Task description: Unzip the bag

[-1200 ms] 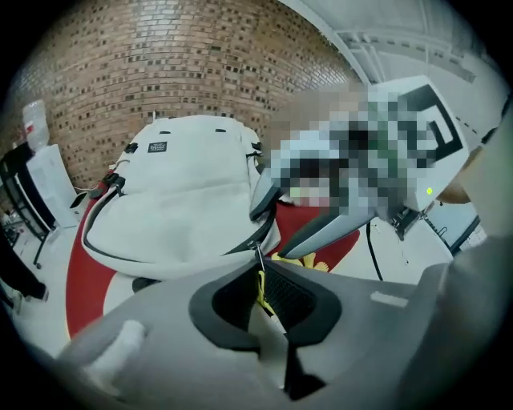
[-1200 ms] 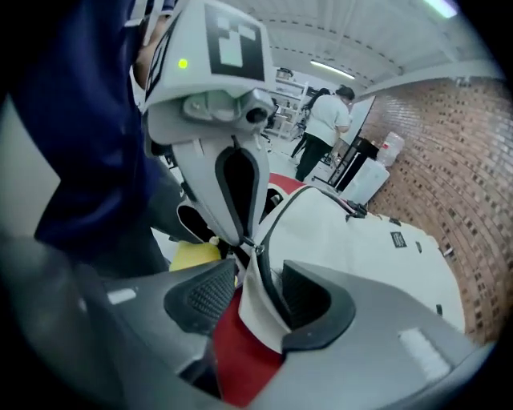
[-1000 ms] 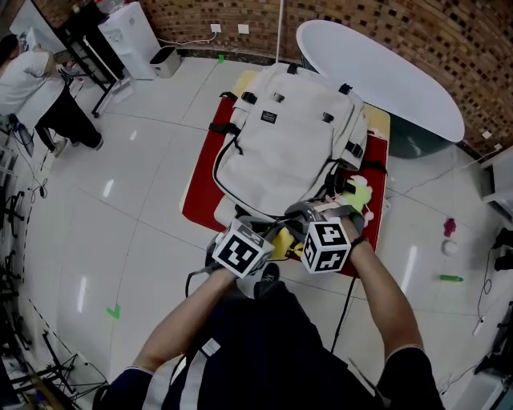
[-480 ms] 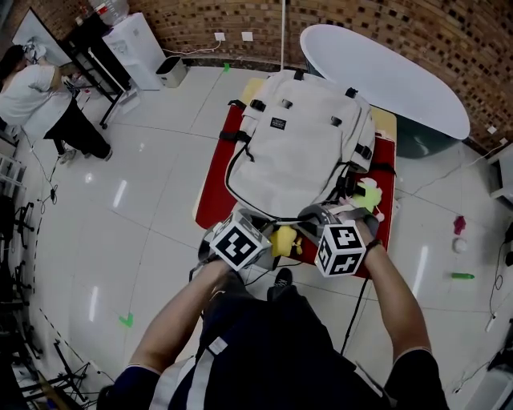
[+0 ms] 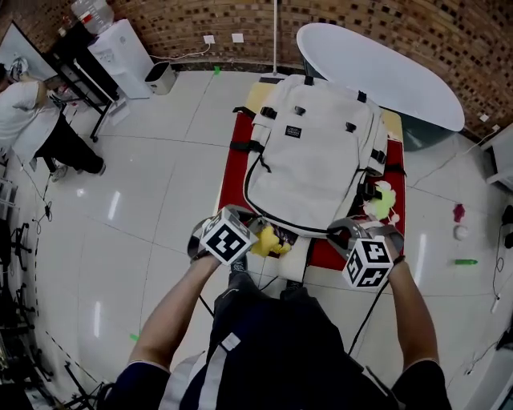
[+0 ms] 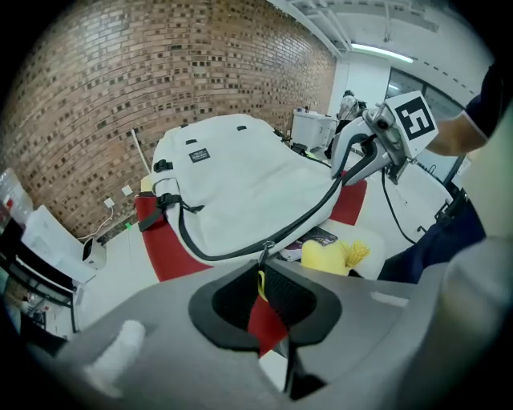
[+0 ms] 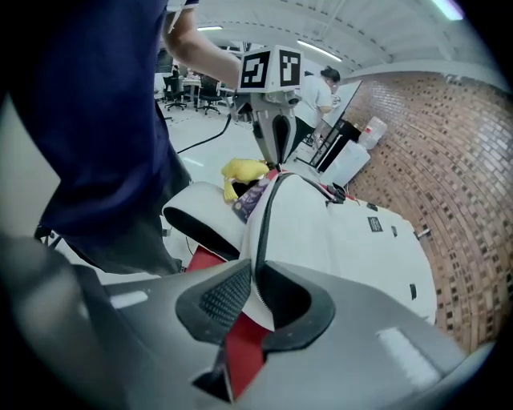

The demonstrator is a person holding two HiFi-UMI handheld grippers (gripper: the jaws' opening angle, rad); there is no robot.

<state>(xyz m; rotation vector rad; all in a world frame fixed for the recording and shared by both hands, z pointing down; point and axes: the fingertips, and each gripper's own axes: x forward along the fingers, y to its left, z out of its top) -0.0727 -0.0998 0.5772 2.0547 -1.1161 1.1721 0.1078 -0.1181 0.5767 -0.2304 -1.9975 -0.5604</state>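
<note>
The backpack (image 5: 317, 156) is of pale cream woven cloth, rounded at its far end, with black straps, black buckles and one small black label. It lies flat on a red mat (image 5: 234, 168), just ahead of both tools. Its zipper (image 6: 321, 210) is a thin black line that curves along the edge.

The left tool (image 6: 260, 290) is of grey moulded plastic with black ribbed pads. It is clamped on the zipper pull (image 6: 260, 280), a short yellow cord that hangs under the metal slider. The right tool (image 7: 252, 292) has just been closing its jaws, and they pinch the edge of the backpack, with the zipper teeth between the pads. Between the two tools the mouth of the bag stands open and shows a dark inside.

Just beside the left tool, toward the right one, lies a yellow soft thing (image 5: 268, 243) with a fringe. Just beyond the right tool lies a light green thing (image 5: 383, 200).

The surface (image 5: 255, 88) under the mat is pale tan. The floor (image 5: 144, 208) is of white glossy tiles and the wall (image 5: 184, 16) is of brown brick. Well beyond the tools stands a white oval table (image 5: 385, 72). Far to the left of the left tool are a white water dispenser (image 5: 120, 48) and a person (image 5: 32, 104).

I count one backpack, two tools, two marker cubes (image 5: 228, 239), one yellow thing and one green thing.
</note>
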